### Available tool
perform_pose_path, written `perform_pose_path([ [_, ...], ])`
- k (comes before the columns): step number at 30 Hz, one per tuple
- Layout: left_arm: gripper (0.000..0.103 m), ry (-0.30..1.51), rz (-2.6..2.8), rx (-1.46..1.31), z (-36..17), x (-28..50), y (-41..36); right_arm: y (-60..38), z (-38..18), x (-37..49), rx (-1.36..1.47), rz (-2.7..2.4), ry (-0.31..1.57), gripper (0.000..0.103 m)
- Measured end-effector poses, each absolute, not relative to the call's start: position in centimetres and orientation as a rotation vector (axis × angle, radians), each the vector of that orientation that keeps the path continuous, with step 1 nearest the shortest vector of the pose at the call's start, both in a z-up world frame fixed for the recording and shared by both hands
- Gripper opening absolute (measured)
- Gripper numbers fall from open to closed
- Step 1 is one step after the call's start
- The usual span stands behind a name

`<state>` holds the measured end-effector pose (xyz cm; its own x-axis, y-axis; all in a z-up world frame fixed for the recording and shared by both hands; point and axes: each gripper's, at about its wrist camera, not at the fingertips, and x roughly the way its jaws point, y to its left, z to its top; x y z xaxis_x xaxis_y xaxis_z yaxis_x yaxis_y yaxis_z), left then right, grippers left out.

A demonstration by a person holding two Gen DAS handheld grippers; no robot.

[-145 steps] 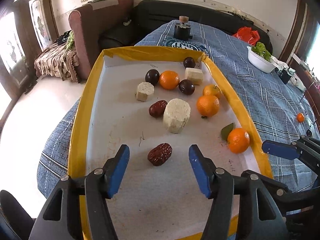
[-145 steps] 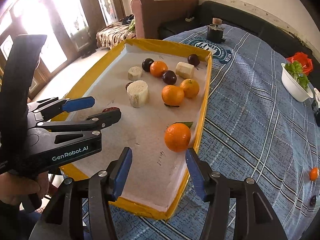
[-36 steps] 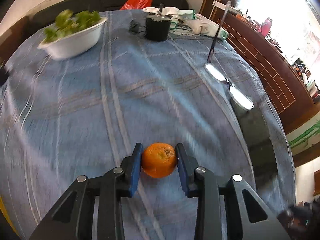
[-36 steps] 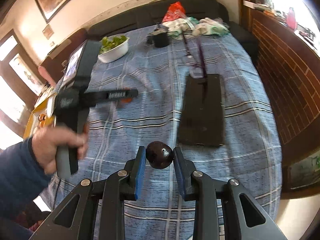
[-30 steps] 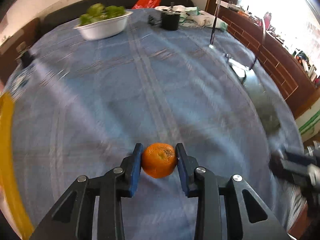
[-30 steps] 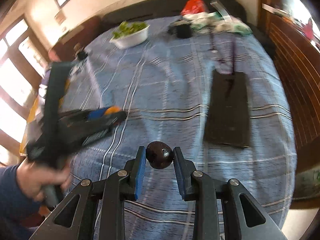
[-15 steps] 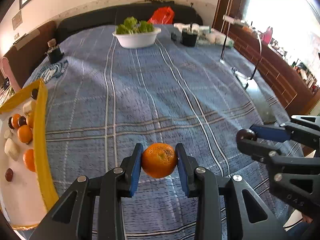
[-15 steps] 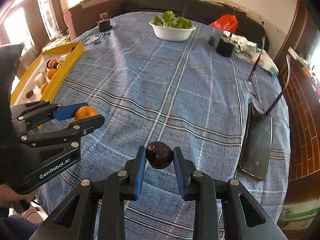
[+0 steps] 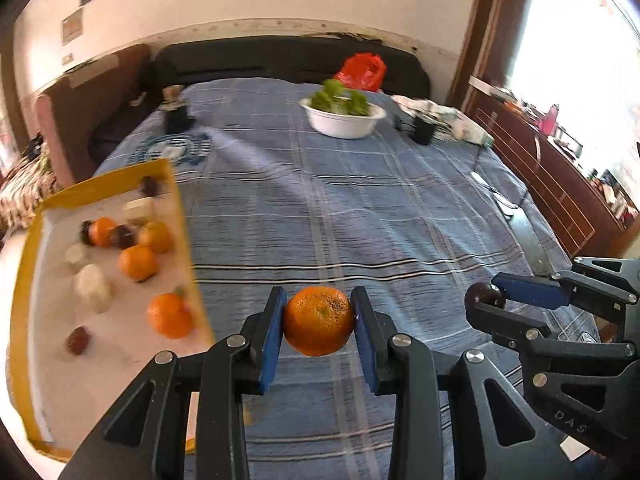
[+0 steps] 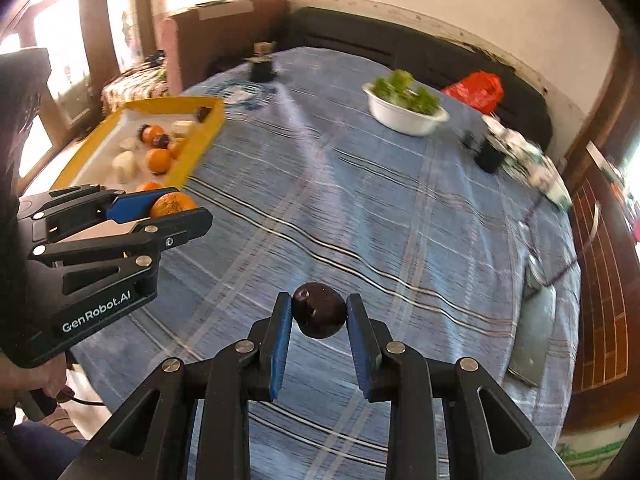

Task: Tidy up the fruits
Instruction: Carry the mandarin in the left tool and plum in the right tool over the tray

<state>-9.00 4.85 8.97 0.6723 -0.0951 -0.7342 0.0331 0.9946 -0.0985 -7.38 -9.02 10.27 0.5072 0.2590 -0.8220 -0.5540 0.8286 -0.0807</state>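
My left gripper (image 9: 319, 322) is shut on an orange tangerine (image 9: 319, 321), carried above the blue plaid tablecloth. My right gripper (image 10: 318, 312) is shut on a dark plum (image 10: 318, 311), also off the table. In the left wrist view the right gripper (image 9: 486, 300) shows at the right edge with the plum (image 9: 484, 295). In the right wrist view the left gripper (image 10: 172, 208) with the tangerine (image 10: 172, 205) sits at the left. The yellow-rimmed tray (image 9: 182, 236) lies to the left, holding several tangerines, plums, dates and pale chunks. The same tray (image 10: 208, 128) is far left in the right wrist view.
A white bowl of greens (image 9: 343, 118) stands at the table's far side, with a black cup (image 9: 423, 130) and a small dark jar (image 9: 175, 114) near it. A flat dark stand (image 10: 534, 312) with cables lies at the right edge. A hand (image 10: 44, 380) holds the left gripper.
Both grippers have swung left across the table with their fruit still held. The yellow tray has come further into both views, and the bowl of greens has shifted right.
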Motion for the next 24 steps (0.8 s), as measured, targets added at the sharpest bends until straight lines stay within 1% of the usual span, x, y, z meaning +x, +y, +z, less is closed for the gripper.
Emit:
perform_pose_path([
  [11, 0.032, 0.809, 0.115, -0.177, 9.5, -13.0, 14.4, -0.2, 10.4, -9.8, -0.425, 0.691, 0.869, 0.031],
  [16, 0.032, 0.805, 0.204, -0.235, 9.1, -14.7, 18.8, 2.7, 10.6, -10.0, -0.412, 0.762, 0.87, 0.031],
  [24, 0.032, 0.848, 0.262, -0.277, 7.4, -15.6, 22.5, 5.9, 9.5, -9.9, -0.368, 0.853, 0.923, 0.031],
])
